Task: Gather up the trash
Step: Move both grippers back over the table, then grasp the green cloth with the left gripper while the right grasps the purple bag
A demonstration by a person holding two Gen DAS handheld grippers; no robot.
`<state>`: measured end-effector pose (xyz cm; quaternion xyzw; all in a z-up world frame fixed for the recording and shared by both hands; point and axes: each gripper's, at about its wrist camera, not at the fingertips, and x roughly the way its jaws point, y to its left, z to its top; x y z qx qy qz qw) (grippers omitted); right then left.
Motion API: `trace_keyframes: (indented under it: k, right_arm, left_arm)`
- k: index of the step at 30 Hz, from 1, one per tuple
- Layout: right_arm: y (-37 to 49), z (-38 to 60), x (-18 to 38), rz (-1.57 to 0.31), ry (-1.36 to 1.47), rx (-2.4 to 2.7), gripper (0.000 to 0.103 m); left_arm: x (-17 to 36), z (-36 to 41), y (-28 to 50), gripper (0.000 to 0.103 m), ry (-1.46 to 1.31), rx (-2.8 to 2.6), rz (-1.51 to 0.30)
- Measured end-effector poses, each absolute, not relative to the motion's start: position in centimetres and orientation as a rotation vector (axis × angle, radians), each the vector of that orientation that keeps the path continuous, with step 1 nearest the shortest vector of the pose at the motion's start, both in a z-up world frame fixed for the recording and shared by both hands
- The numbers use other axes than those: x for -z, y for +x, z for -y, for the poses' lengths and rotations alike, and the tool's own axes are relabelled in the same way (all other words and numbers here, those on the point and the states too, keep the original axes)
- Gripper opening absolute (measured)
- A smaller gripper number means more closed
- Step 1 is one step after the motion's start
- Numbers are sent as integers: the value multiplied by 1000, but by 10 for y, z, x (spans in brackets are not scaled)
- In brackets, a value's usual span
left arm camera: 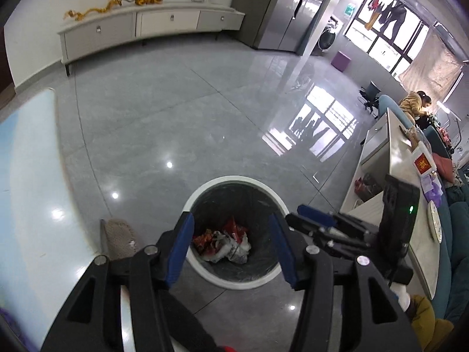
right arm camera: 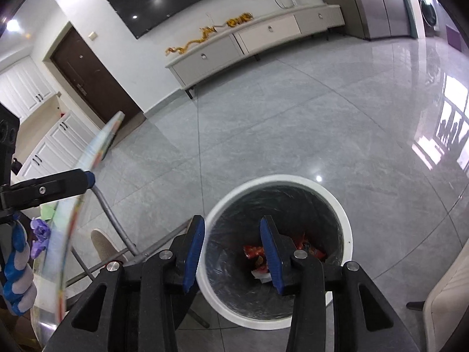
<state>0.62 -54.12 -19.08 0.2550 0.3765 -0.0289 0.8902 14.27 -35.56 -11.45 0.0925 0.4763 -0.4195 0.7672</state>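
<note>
The floor (left arm camera: 176,111) was glossy grey tile, mirroring lamps and window. On it, the bin (right arm camera: 347,234) looked smooth white plastic, lined with a thin, crinkled dark film bag (left arm camera: 258,205). Inside the bin lay shiny, creased foil-like wrappers (left arm camera: 222,239). Above the bin, both tongs (right arm camera: 231,249) were matt black plastic with blue rubbery pads (right arm camera: 193,252) and bright metal rivets (right arm camera: 299,253).
</note>
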Motion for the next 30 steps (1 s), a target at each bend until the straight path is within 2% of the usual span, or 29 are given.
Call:
trace_keyframes:
  k: [9,15,22,24,30]
  right_arm:
    - [-12,491,109,-656,396,-19,39]
    - [-11,441,61,-602,310,-103,40]
    - [14,370,32,-603,221,-210,46]
    - [21,349,28,-615,189,-238,49]
    - [52,290,32,-679,101,-333,57]
  left_arm:
    - [70,256,124,52,175,846,-943]
    - [44,151,124,52,111,715,-862]
    - [52,24,137,53,43,530,-834]
    - [57,-2,145,64,17,494,-836]
    - [74,-31,175,66,-45,445,-853]
